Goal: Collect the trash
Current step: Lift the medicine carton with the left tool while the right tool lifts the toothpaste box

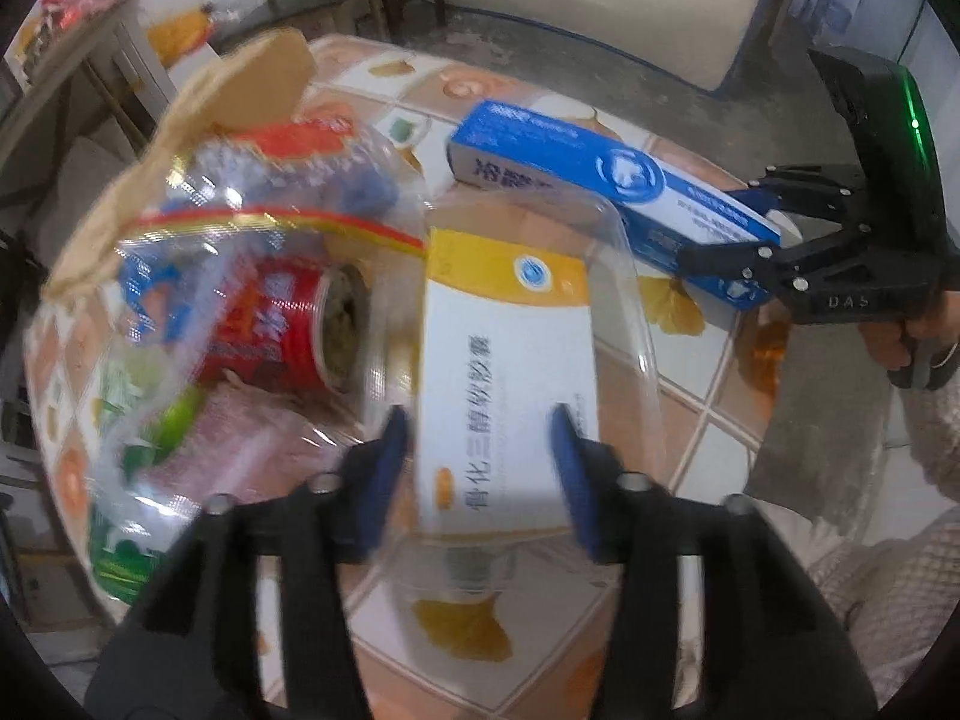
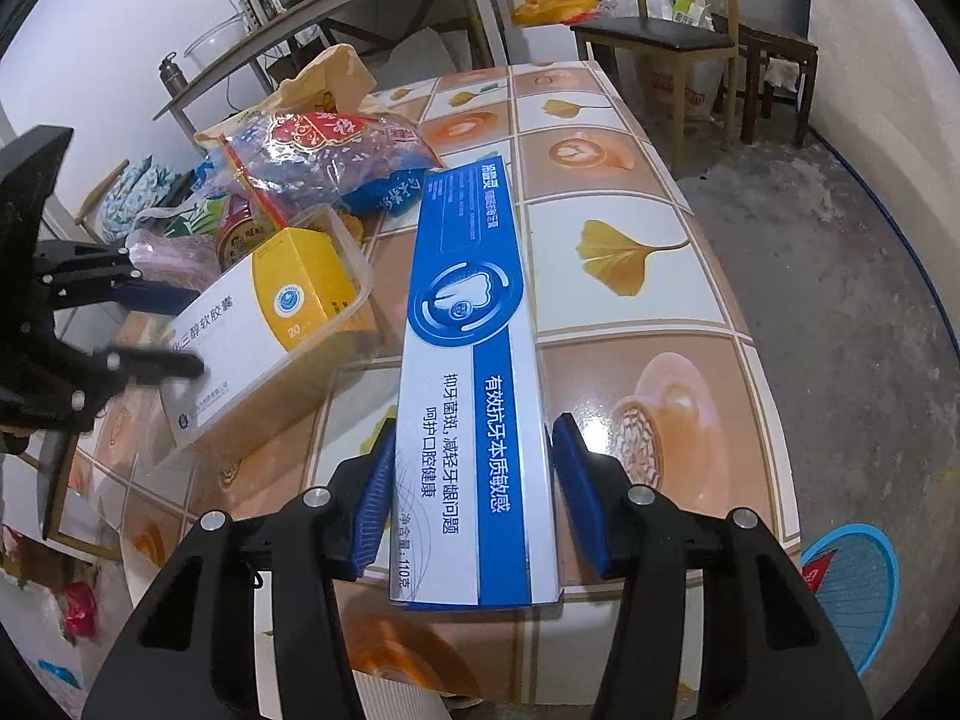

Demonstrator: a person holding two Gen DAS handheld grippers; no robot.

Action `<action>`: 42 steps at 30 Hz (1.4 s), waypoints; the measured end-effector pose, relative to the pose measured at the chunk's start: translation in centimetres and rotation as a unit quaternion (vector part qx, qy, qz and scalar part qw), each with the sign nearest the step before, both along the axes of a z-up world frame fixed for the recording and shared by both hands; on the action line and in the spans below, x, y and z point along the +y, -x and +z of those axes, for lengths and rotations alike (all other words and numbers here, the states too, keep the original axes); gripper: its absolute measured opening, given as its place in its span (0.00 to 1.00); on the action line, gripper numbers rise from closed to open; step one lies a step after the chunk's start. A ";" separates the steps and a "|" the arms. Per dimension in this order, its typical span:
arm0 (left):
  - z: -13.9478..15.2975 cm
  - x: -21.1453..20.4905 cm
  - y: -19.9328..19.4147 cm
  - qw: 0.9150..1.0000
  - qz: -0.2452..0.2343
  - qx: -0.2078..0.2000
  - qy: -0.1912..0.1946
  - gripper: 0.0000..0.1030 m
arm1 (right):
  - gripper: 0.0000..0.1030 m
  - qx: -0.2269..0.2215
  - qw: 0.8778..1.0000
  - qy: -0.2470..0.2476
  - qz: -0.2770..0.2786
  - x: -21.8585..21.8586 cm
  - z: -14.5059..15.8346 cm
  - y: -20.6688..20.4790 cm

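Right tongs (image 2: 474, 498) clamp the blue toothpaste box (image 2: 465, 360), pointing lengthwise away; left tongs (image 1: 480, 474) grip the yellow-and-white box (image 1: 504, 396), half inside the clear bag (image 1: 240, 300) directly ahead.

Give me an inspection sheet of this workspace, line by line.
Surface: table with a tile-and-leaf patterned cover.
Job's things: blue toothpaste box; yellow-and-white box in a clear bag with a red can.
Clutter: packets heaped at the bag's far end.
Grippers: left gripper straddles the yellow-and-white box; right gripper grips the toothpaste box.
Cables: nothing seen.
Surroundings: wooden chair, shelf, blue fan.
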State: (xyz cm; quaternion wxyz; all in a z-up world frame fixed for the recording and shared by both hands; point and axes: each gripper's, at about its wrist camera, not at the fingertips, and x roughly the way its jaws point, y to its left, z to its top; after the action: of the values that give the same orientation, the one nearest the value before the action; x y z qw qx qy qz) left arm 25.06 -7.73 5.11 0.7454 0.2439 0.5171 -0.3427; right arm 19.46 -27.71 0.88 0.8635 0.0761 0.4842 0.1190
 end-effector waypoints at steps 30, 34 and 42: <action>-1.6 -1.7 -0.8 0.997 0.009 0.070 -0.013 0.65 | 0.49 -0.008 1.000 -0.007 -0.006 -0.4 -0.1 0.1; -0.1 -1.3 -0.1 0.999 0.015 0.045 0.004 0.65 | 0.49 -0.009 1.000 -0.006 -0.008 -0.6 0.0 0.3; 2.7 0.4 0.8 0.997 0.043 0.011 0.059 0.65 | 0.48 -0.022 1.000 -0.005 -0.017 -0.8 0.7 1.0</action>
State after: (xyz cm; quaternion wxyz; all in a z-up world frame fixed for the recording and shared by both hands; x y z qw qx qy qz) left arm 24.21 -7.31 7.77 0.7668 0.1731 0.5142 -0.3431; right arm 18.43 -28.55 1.61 0.8753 0.0860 0.4634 0.1084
